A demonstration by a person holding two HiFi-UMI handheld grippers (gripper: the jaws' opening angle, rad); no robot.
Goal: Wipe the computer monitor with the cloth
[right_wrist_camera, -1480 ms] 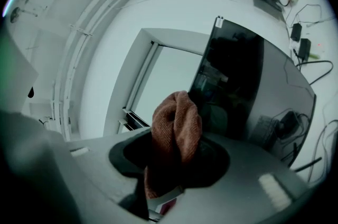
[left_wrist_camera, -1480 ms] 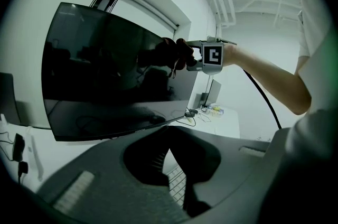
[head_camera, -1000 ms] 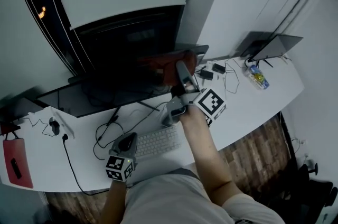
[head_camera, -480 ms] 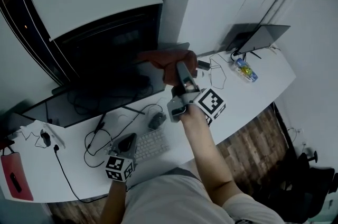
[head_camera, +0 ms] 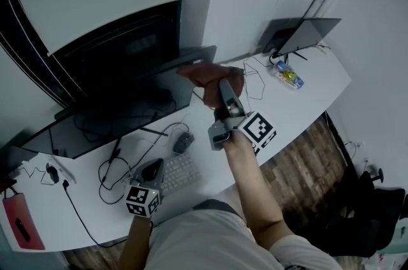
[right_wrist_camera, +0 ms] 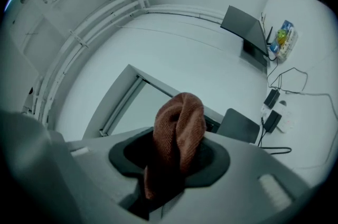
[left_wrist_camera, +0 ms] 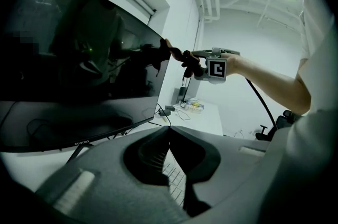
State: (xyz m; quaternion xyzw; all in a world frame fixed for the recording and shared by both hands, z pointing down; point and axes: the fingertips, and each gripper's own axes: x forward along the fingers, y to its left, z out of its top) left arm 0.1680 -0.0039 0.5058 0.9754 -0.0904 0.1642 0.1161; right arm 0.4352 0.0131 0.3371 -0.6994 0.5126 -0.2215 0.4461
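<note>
Gripping a brown cloth [right_wrist_camera: 179, 128], right tongs [right_wrist_camera: 170, 167] clamped on it at the monitor's [head_camera: 121, 71] edge; left tongs [left_wrist_camera: 168, 130] closed, empty, low over the keyboard [head_camera: 180, 172].

Small brand mark [left_wrist_camera: 81, 142], seemingly "coocaa", on lower bezel of the monitor [left_wrist_camera: 79, 75].

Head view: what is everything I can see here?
monitor: one, black, back of the desk.
cloth: one, reddish-brown, at the monitor's right edge.
keyboard: one, white, desk front.
mouse: one, grey, just beyond the keyboard.
laptop: one, dark, desk's far right end.
desk: one, white.
left gripper: one, grey, shut and empty, by the keyboard.
right gripper: one, grey, shut on the cloth.
</note>
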